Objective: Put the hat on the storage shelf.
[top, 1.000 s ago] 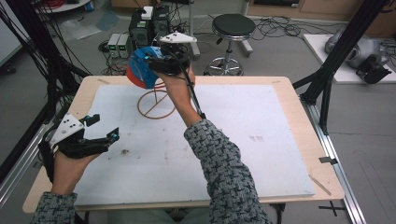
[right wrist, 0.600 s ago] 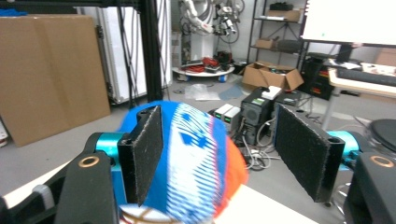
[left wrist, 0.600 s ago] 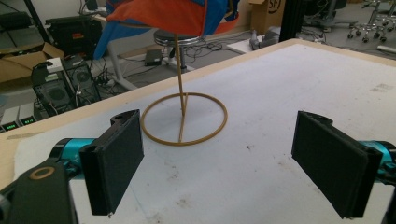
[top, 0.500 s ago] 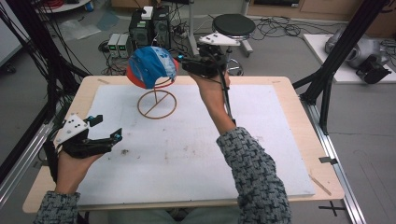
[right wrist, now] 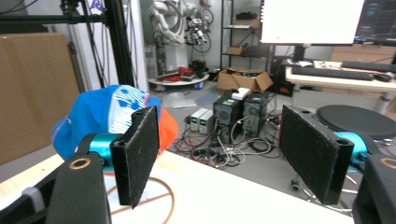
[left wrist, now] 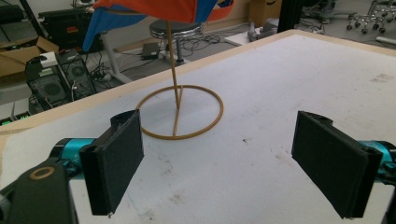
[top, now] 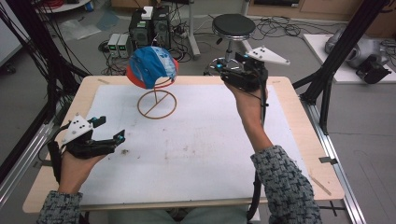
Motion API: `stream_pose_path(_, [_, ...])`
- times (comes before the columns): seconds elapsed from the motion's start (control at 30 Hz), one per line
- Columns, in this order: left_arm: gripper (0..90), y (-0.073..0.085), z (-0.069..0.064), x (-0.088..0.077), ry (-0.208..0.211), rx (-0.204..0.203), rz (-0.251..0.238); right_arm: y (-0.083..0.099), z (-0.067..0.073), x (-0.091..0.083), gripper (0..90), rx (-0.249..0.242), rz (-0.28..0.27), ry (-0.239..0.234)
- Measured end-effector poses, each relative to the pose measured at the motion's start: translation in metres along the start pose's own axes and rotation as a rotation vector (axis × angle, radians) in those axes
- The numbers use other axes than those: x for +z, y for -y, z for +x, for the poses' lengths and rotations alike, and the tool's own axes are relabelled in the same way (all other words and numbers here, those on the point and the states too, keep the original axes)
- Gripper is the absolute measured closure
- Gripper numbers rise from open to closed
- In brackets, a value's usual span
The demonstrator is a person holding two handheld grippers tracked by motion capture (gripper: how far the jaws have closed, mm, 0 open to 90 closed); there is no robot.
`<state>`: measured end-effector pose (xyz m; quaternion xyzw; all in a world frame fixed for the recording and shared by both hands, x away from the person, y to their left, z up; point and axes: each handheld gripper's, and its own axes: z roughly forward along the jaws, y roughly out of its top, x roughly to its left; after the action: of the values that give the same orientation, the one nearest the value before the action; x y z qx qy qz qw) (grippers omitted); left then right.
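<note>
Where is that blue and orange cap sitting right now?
In the high view the cap sits atop a thin wire stand at the table's far left, with the right hand-held gripper off to its right, apart from it.

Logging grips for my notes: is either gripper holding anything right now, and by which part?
Nothing is held. The left gripper and right gripper both stand open with empty jaws; the blue and orange fabric cap sits on its wooden ring stand.
</note>
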<state>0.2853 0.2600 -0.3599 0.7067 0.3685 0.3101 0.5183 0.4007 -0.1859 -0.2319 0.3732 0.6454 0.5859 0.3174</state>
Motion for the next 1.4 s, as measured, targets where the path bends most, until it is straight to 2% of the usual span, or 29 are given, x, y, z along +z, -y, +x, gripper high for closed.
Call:
stream_pose_path(0.2, [16.8, 0.001, 0.000, 0.000, -0.003, 0.000, 0.005, 0.008, -0.019, -0.031, 26.7, 0.016, -0.018, 0.037])
stream_pose_path(0.33, [16.8, 0.001, 0.000, 0.000, -0.002, 0.000, 0.008, 0.017, -0.027, -0.046, 26.4, 0.037, -0.023, 0.044])
stream_pose_path(0.6, [16.8, 0.002, 0.000, 0.000, -0.007, 0.000, 0.009, 0.047, -0.040, -0.074, 26.4, 0.078, -0.017, 0.062])
stream_pose_path(1.07, [16.8, 0.004, 0.003, 0.000, -0.020, -0.010, 0.012, 0.091, -0.049, -0.121, 26.0, 0.104, -0.027, 0.097])
stream_pose_path(1.4, [16.8, 0.008, 0.005, 0.003, -0.028, -0.018, 0.024, 0.127, -0.050, -0.135, 25.5, 0.096, 0.006, 0.120])
